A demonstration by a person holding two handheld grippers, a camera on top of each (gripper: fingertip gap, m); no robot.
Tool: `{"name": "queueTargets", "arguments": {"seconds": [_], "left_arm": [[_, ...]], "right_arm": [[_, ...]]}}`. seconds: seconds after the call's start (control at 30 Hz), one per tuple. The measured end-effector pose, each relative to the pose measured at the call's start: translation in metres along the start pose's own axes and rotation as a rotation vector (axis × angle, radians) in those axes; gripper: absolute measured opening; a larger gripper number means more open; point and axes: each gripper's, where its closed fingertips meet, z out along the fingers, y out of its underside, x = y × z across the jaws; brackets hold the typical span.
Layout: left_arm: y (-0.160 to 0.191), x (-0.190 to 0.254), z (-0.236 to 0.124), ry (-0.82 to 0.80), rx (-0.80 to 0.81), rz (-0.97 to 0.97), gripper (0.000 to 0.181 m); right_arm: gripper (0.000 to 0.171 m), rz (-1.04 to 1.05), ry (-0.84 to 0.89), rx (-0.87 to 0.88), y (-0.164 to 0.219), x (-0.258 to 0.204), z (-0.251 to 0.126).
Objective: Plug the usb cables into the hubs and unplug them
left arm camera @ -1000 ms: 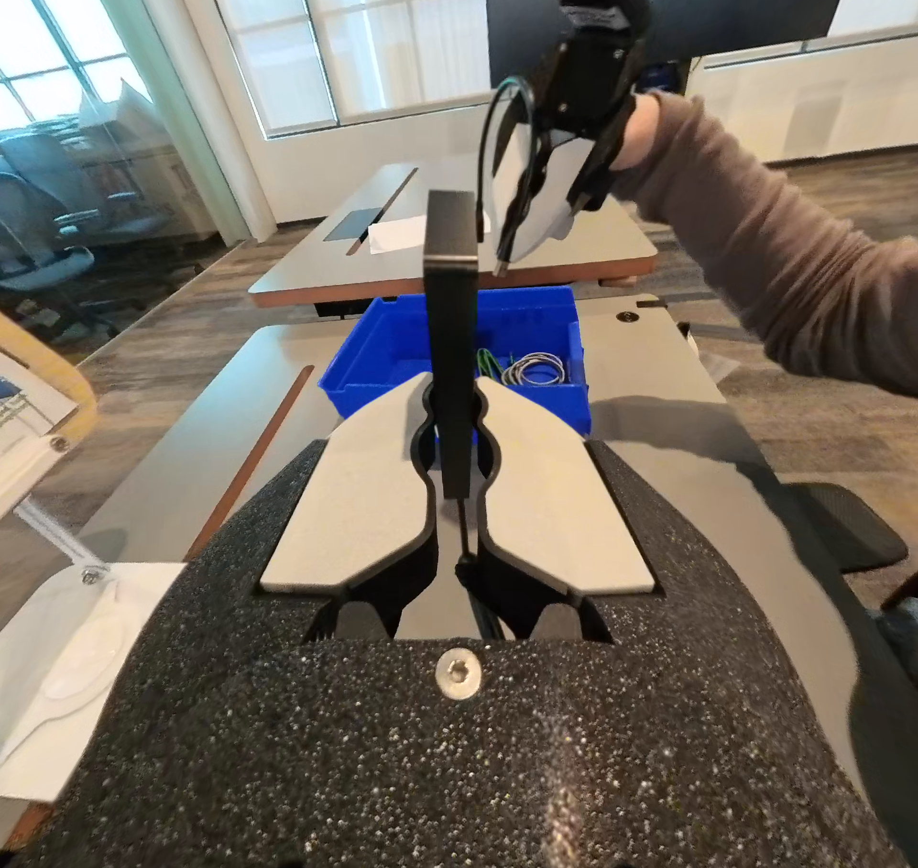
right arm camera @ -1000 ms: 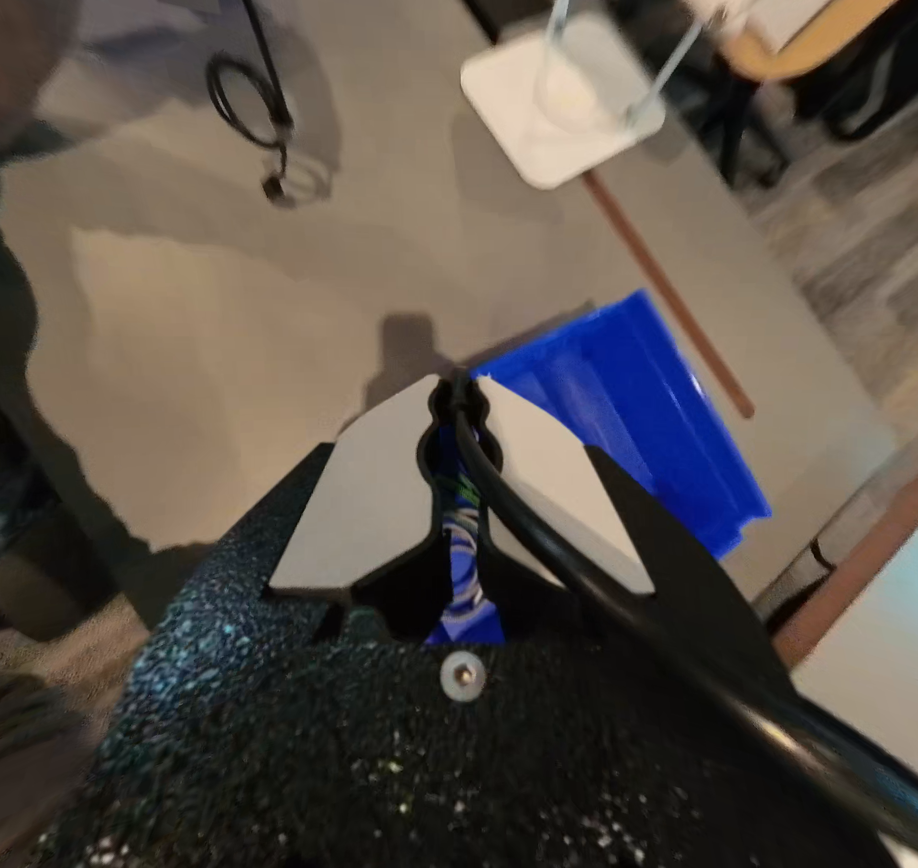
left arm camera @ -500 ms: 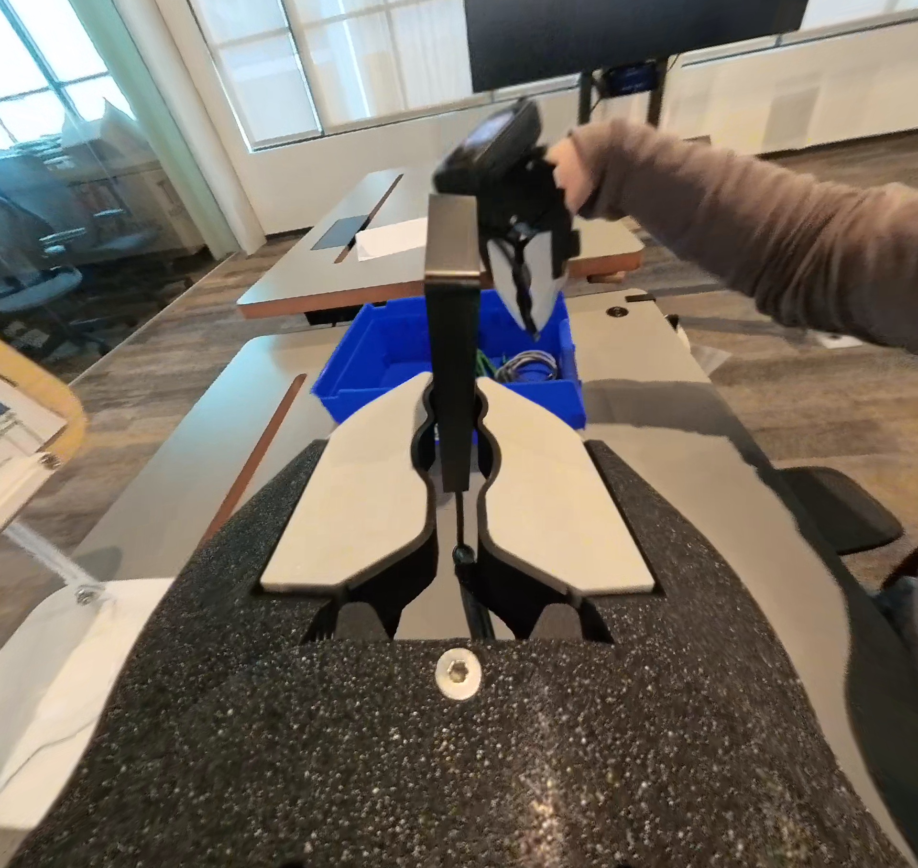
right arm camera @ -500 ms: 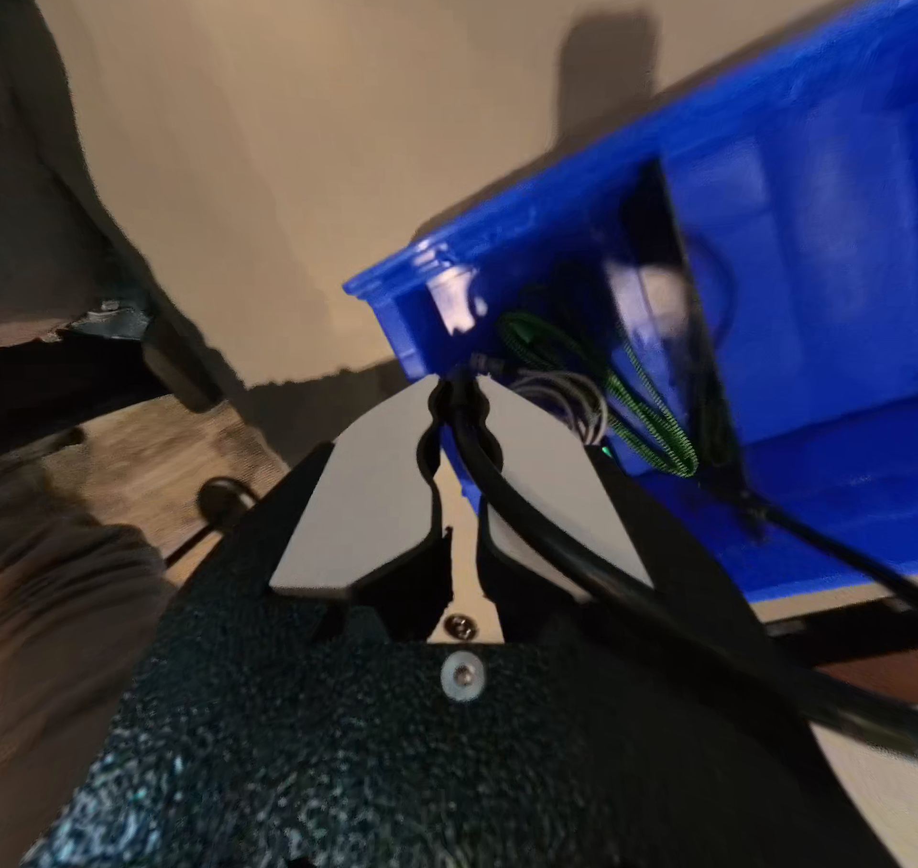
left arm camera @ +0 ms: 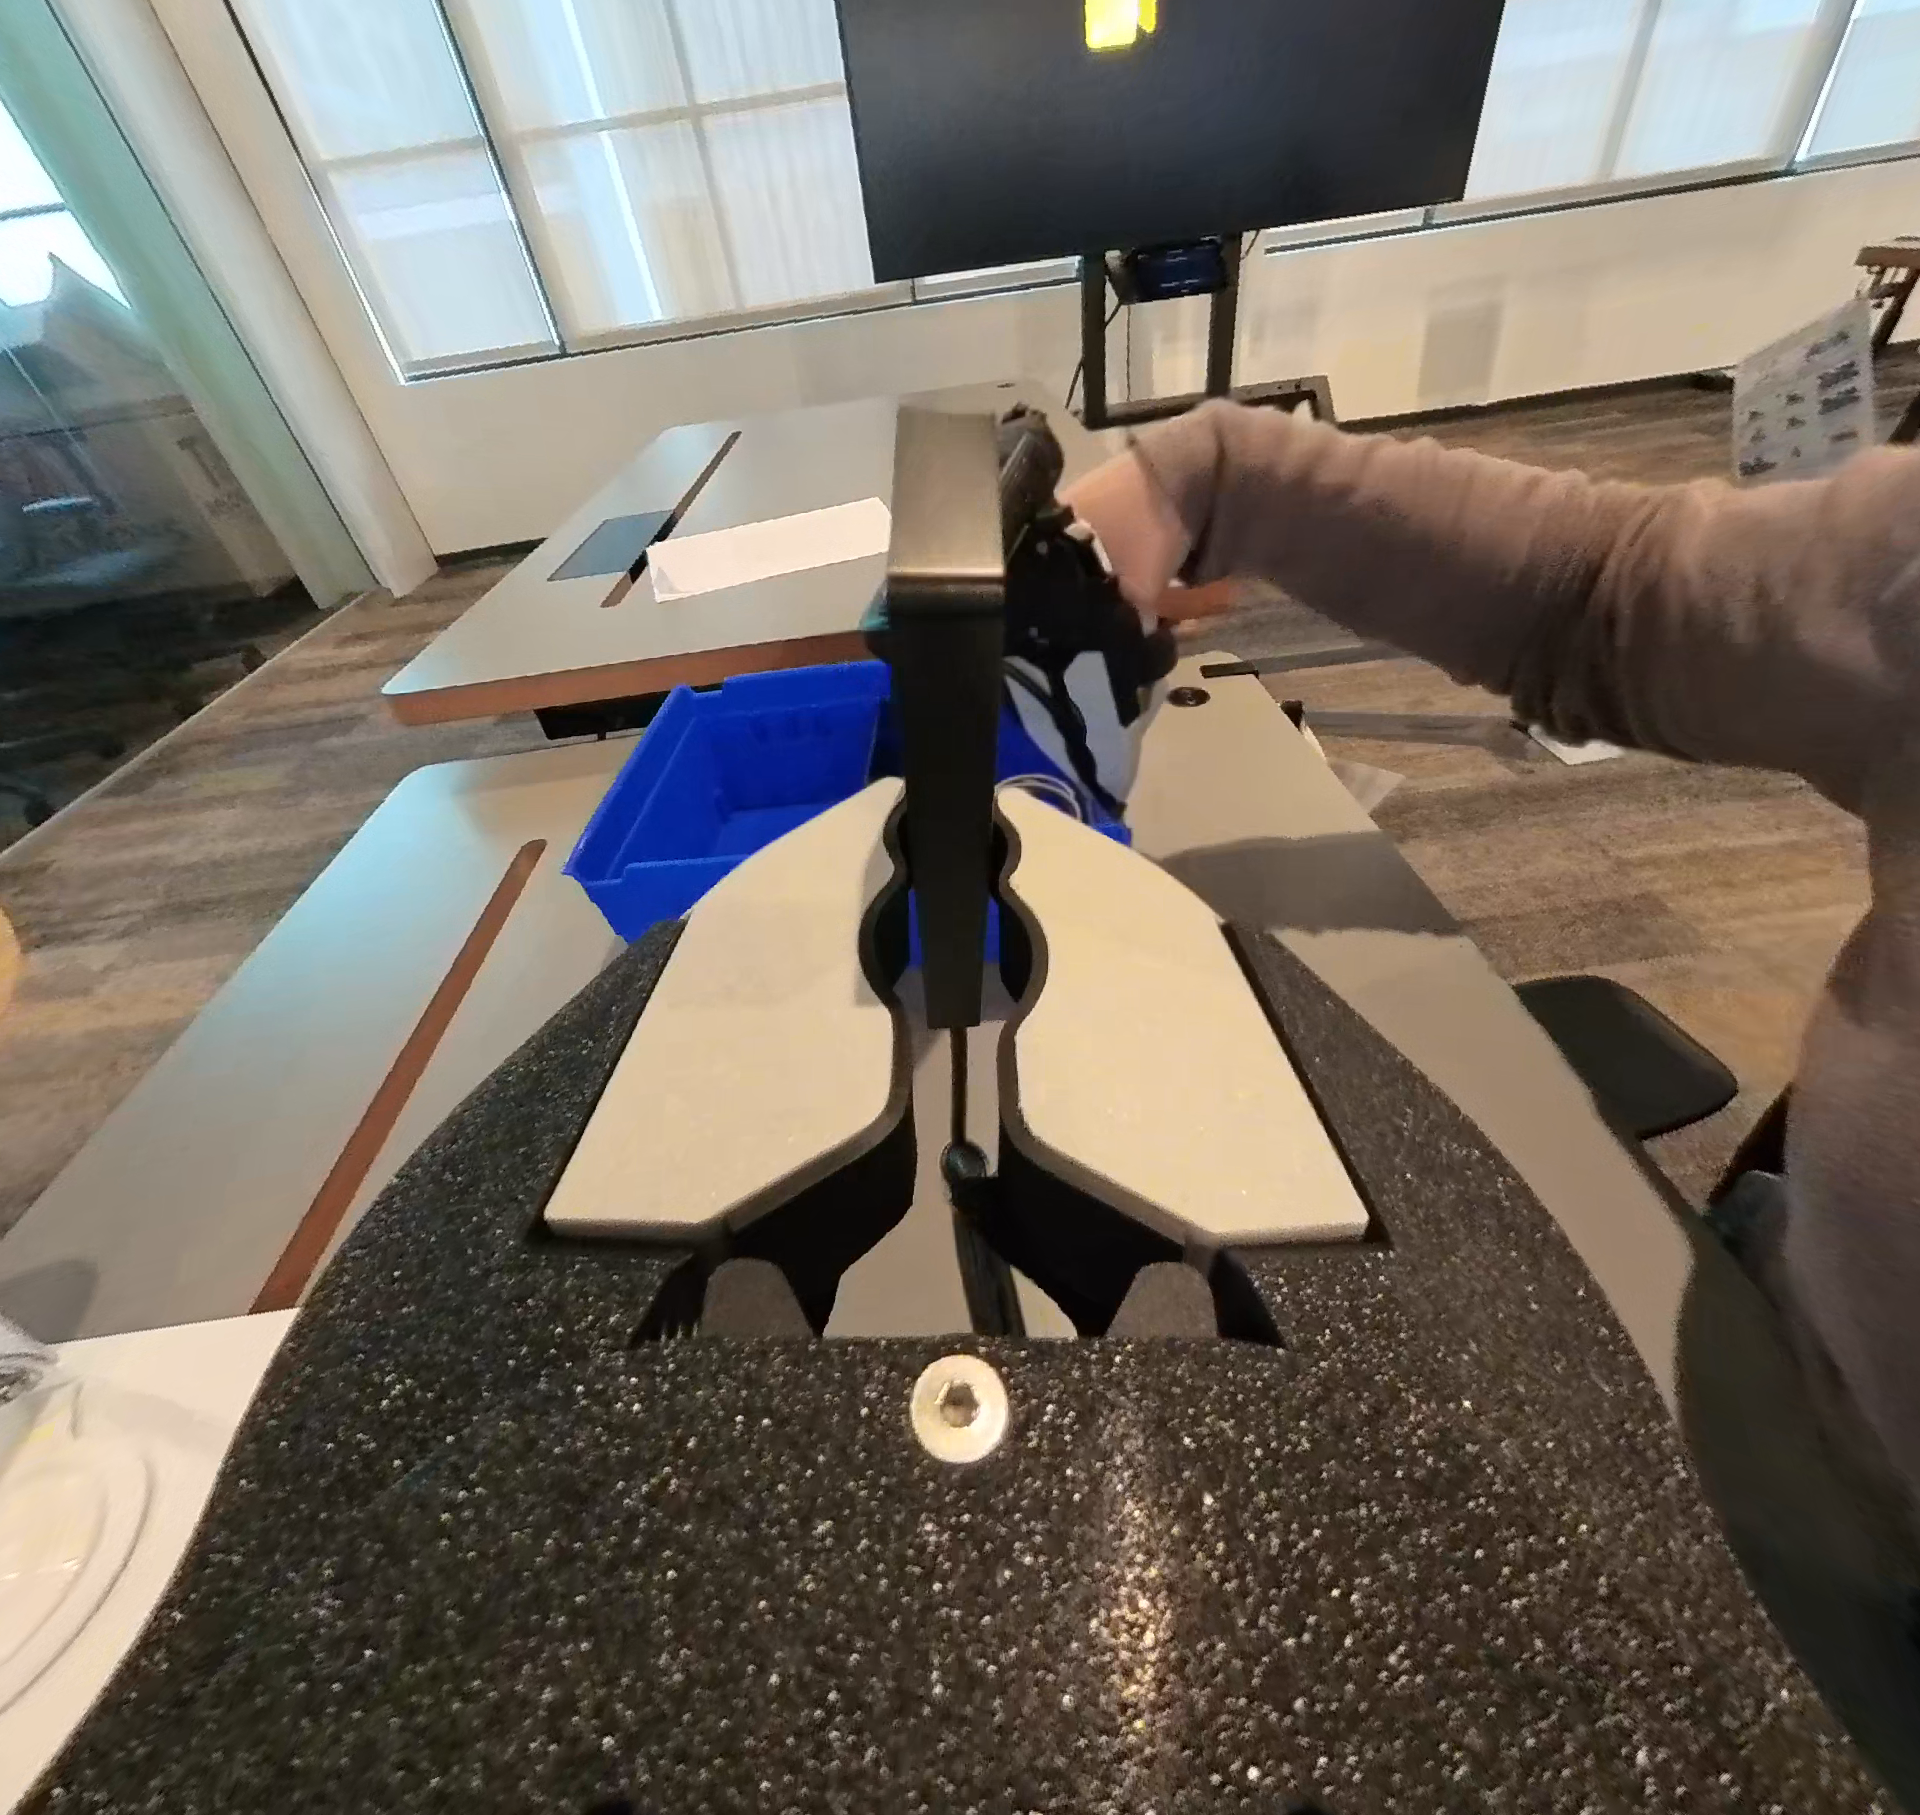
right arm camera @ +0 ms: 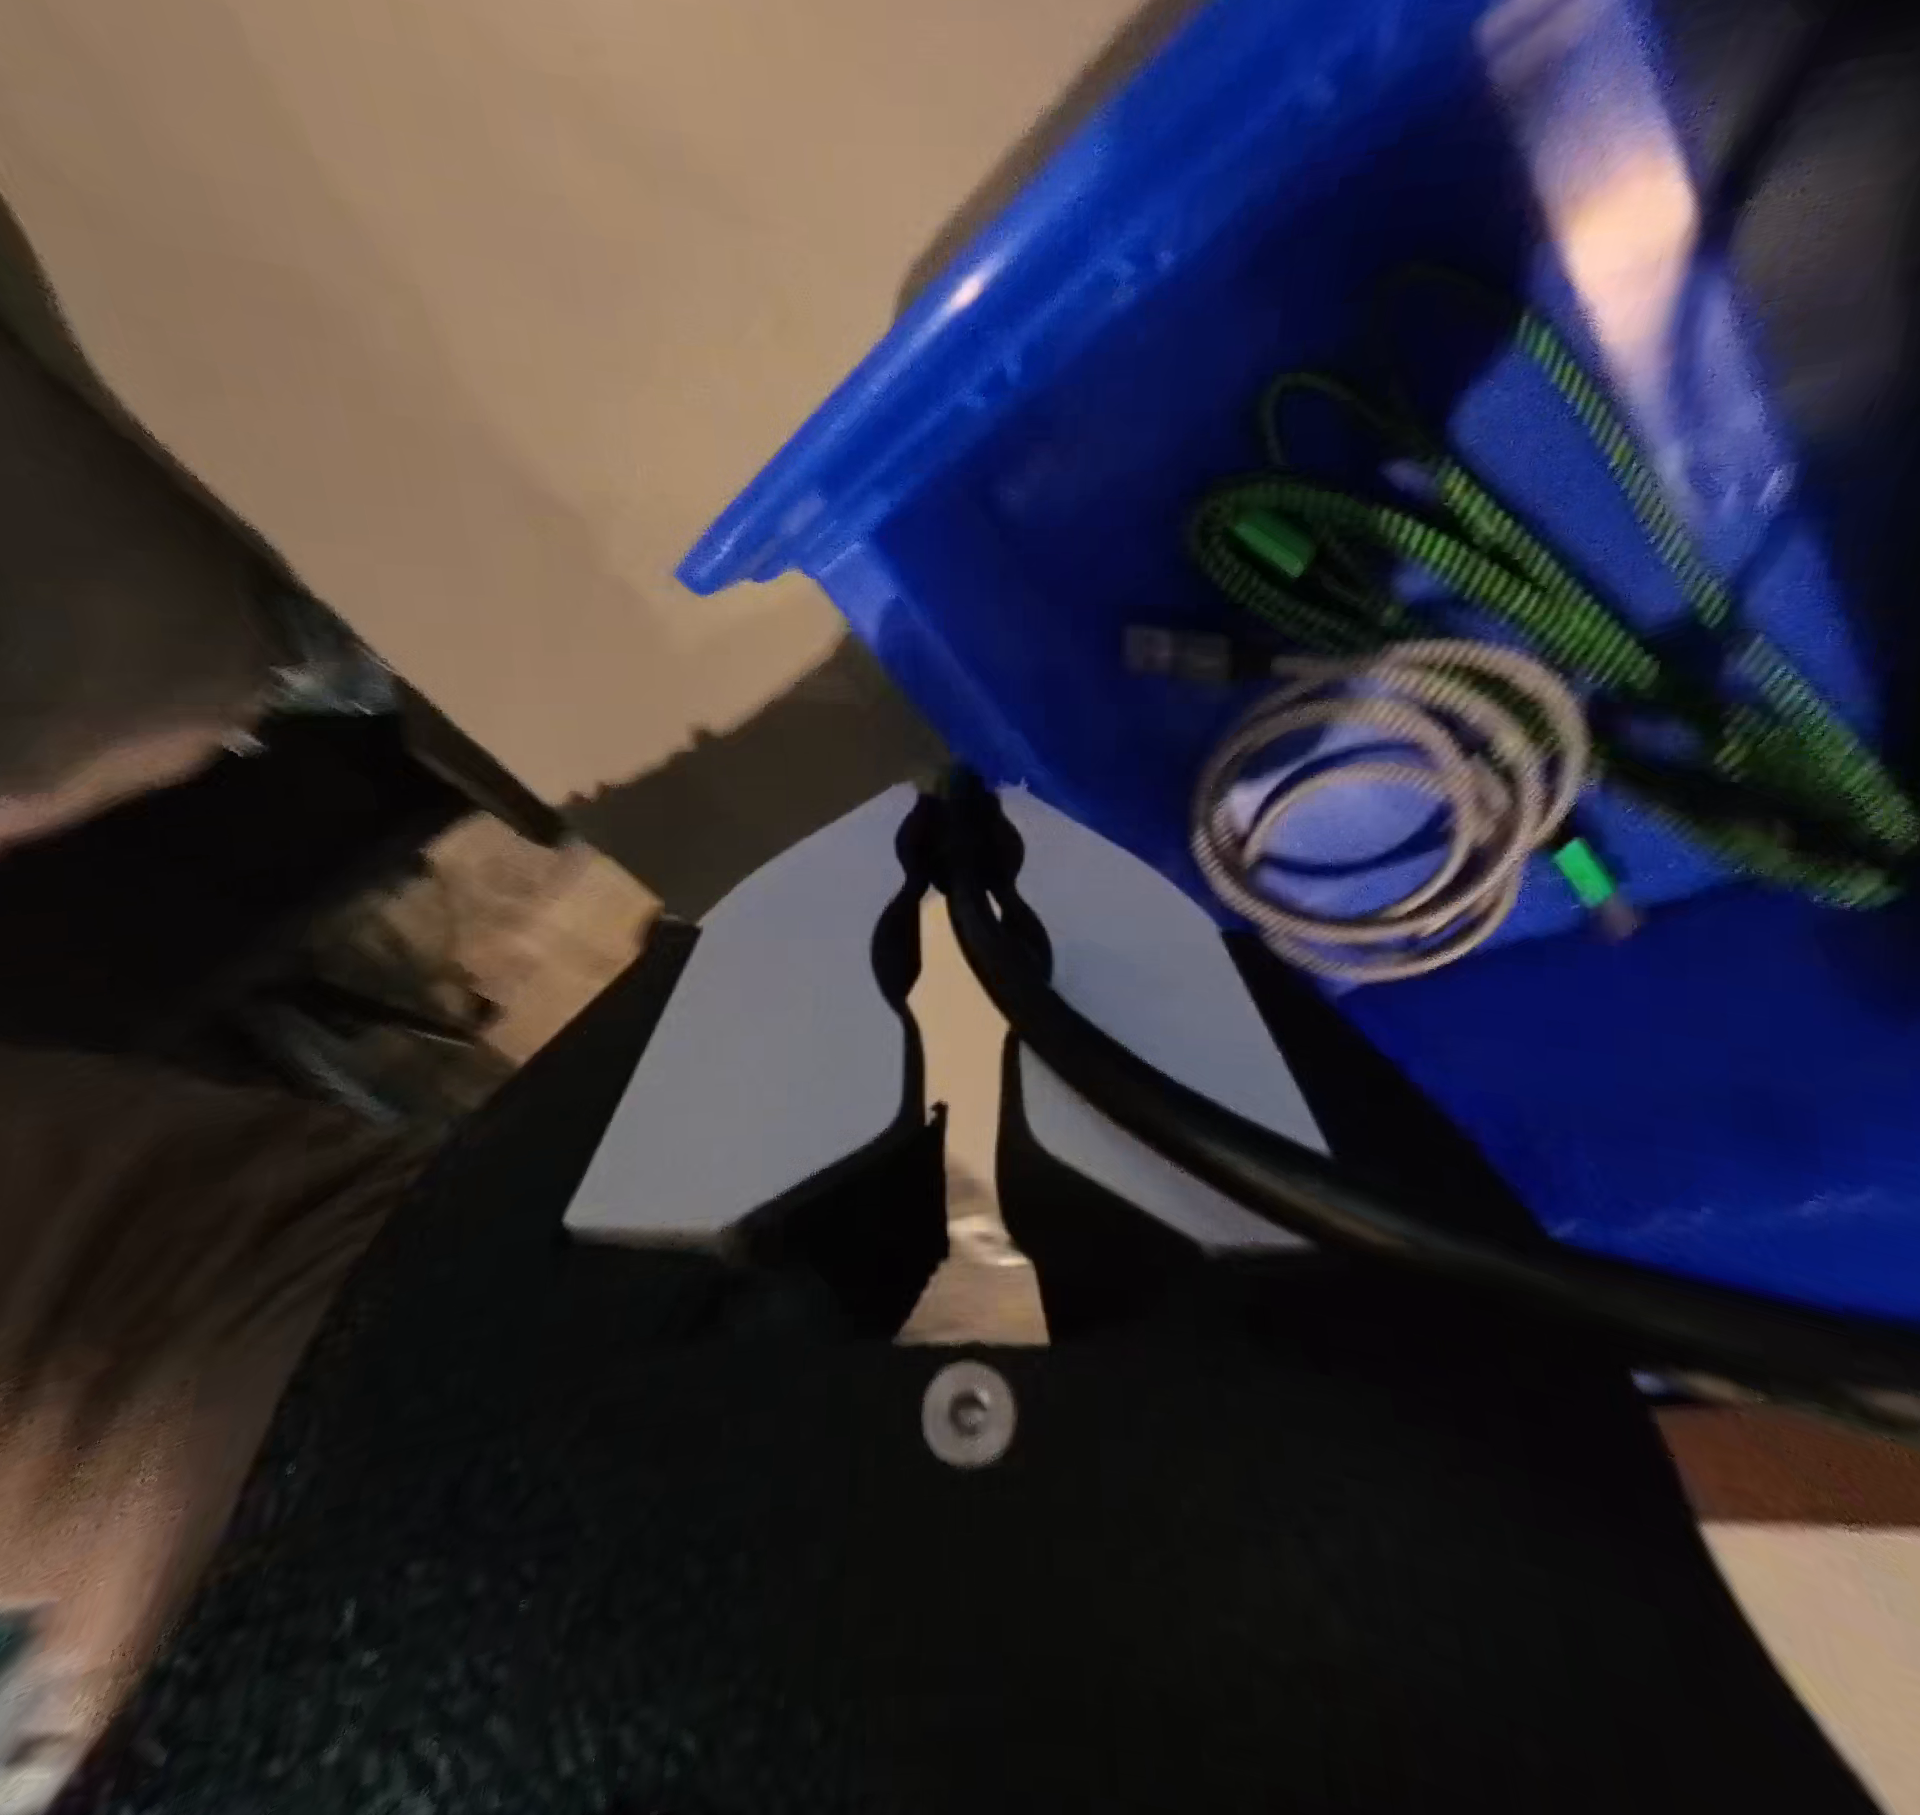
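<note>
My left gripper is shut on a black slab-shaped USB hub, held upright above the grey table; its thin cord hangs between my fingers. My right gripper is shut on a black cable and points down at the near edge of the blue bin. In the left wrist view the right gripper sits over the bin, partly hidden behind the hub. A green braided cable and a coiled white cable lie in the bin.
A person's sleeved arm reaches across from the right. A second desk with a white box stands behind the bin. A large dark screen on a stand is at the back. A white base plate lies at the table's near left. The grippers' ends are close to 30 centimetres from one another.
The right gripper has come down from high above the desk to the blue bin, still holding the black cable. The left gripper keeps the hub upright and has barely moved.
</note>
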Motion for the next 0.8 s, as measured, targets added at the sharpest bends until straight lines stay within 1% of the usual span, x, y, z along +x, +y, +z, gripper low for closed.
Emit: {"name": "queueTargets", "arguments": {"seconds": [0.07, 0.13, 0.23, 0.3, 0.43, 0.5, 0.6, 0.7, 0.8], "left_arm": [[-0.001, 0.0, -0.003, 0.0, 0.008, 0.003, 0.012], [-0.002, 0.0, -0.007, -0.001, 0.009, 0.006, 0.012], [-0.005, 0.0, -0.011, -0.003, 0.028, 0.005, 0.012], [-0.007, 0.001, -0.012, 0.012, 0.047, -0.001, 0.012], [-0.007, -0.002, -0.011, 0.014, 0.07, -0.005, 0.012], [-0.011, -0.011, -0.013, -0.013, 0.12, -0.053, 0.012], [-0.015, -0.015, -0.018, 0.035, 0.207, -0.121, 0.012], [-0.006, -0.024, -0.02, 0.001, 0.171, -0.118, 0.012], [-0.003, -0.025, -0.022, -0.002, 0.159, -0.112, 0.012]], "right_arm": [[0.009, 0.199, -0.003, 0.021, 0.005, -0.01, -0.009], [0.008, 0.301, -0.015, 0.081, 0.008, -0.024, -0.017], [0.008, 0.325, -0.032, 0.156, 0.015, -0.045, -0.028], [0.008, 0.327, -0.009, 0.209, 0.017, -0.044, -0.036], [0.008, 0.346, -0.063, 0.225, 0.017, -0.033, -0.034], [0.008, 0.367, -0.091, 0.231, 0.015, -0.023, -0.032], [0.008, 0.41, -0.149, 0.257, 0.009, -0.009, -0.032], [0.008, 0.43, -0.182, 0.251, 0.005, 0.003, -0.028], [0.008, 0.427, -0.233, 0.289, -0.006, 0.01, -0.028]]}}
